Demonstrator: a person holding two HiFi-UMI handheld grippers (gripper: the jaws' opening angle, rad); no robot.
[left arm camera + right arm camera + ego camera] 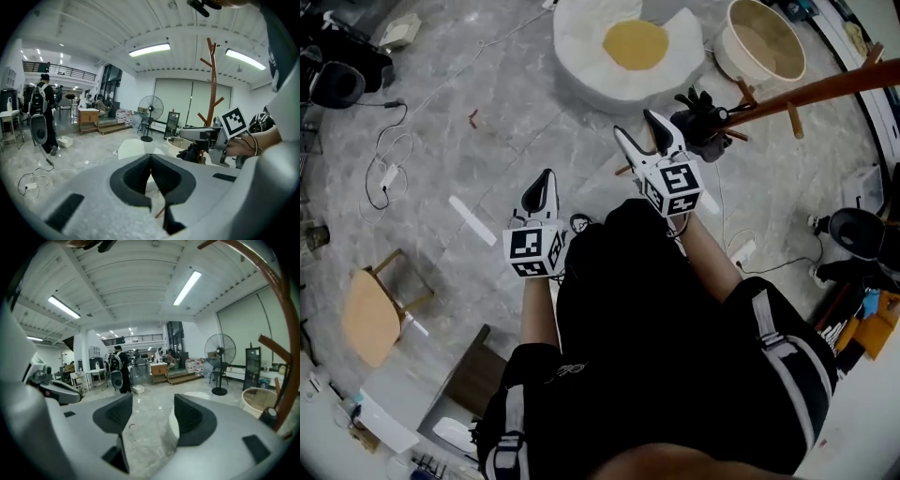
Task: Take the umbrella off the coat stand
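The brown coat stand is seen from above, its pole running in from the right. A black folded umbrella hangs among its pegs. My right gripper is open just left of the umbrella, with nothing between its fingers. My left gripper is shut and empty, lower and further left. In the left gripper view the stand rises at the right, with the umbrella beside the right gripper. In the right gripper view the stand curves along the right edge past the open jaws.
A fried-egg-shaped cushion and a round wooden tub lie on the grey floor beyond the stand. A small wooden stool and cables are at the left. A floor fan and a standing person are further off.
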